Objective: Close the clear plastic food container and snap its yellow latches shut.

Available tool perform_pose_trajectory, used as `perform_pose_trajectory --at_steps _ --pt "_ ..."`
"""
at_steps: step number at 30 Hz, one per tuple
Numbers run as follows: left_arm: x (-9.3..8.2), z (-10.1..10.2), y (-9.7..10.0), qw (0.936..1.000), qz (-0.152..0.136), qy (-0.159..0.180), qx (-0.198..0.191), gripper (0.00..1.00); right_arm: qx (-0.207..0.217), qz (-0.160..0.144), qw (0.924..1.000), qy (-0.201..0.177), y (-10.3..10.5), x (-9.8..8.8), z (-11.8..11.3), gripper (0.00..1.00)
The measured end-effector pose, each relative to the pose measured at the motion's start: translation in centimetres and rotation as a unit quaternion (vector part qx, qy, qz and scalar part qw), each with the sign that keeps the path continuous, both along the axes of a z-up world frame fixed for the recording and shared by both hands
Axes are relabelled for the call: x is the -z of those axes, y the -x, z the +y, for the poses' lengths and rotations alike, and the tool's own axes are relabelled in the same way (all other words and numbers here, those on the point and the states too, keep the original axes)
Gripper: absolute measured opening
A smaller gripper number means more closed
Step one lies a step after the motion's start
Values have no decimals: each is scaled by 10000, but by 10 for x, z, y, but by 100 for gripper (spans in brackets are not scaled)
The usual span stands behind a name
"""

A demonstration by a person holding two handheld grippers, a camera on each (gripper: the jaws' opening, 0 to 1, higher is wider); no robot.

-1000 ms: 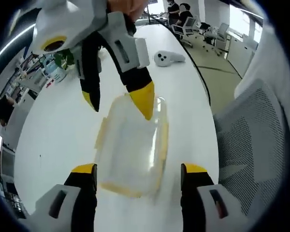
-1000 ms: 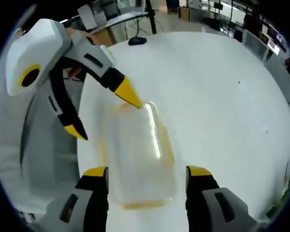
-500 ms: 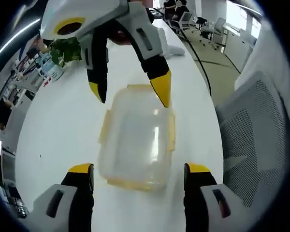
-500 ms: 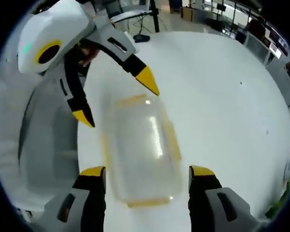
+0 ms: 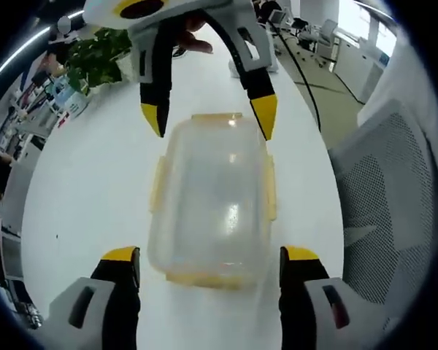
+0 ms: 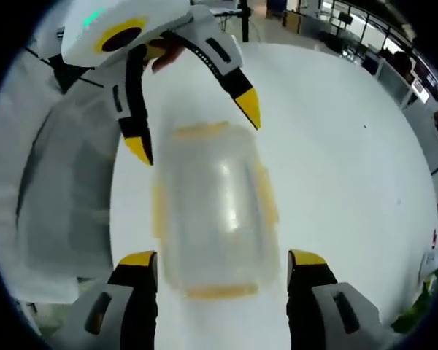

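On the white table (image 5: 80, 189) the container (image 5: 212, 208) lies flat, lid seated on top, set between your two grippers, which face each other across its short ends. In the left gripper view your left gripper (image 5: 208, 264) has its jaws spread wide, one yellow tip on either side of the near end, nothing between them but the box's edge. Across from it the right gripper (image 5: 210, 115) hangs over the far end, jaws apart too, tips just above the far corners. The right gripper view gives the mirror picture: right gripper (image 6: 221, 267) straddling its end, left gripper (image 6: 195, 125) poised at the other. The lid looks down, so closing seems done. The latches (image 5: 269, 191) along the long sides stick out, and whether any has clicked is hard to tell. Now it's the snapping step. Next you need one gripper to steady the box while the other presses a flap down against the wall.
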State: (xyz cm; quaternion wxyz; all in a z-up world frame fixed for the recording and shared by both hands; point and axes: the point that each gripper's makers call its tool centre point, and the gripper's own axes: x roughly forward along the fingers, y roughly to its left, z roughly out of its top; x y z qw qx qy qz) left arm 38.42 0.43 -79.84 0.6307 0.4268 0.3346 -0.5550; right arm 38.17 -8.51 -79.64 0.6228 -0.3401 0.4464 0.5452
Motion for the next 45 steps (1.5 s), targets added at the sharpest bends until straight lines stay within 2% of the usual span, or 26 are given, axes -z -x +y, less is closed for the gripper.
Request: perform_pose_trajectory --at_steps 11,15,19,35,45 --pt "14 -2 -5 9997 41 -223 102 81 -58 -276 9996 68 -2 3 0 73" --pt "17 -3 -5 9995 53 -265 165 81 -73 -292 9995 38 -1 4 3 74" --pt "21 -3 -3 9992 80 -318 246 81 -246 -291 9991 174 4 10 3 72" --pt "21 -2 -2 9993 151 -282 200 80 -281 -328 9989 194 3 11 3 71" --pt "21 7 3 9993 166 -265 191 80 -304 -311 9988 206 9 10 12 71"
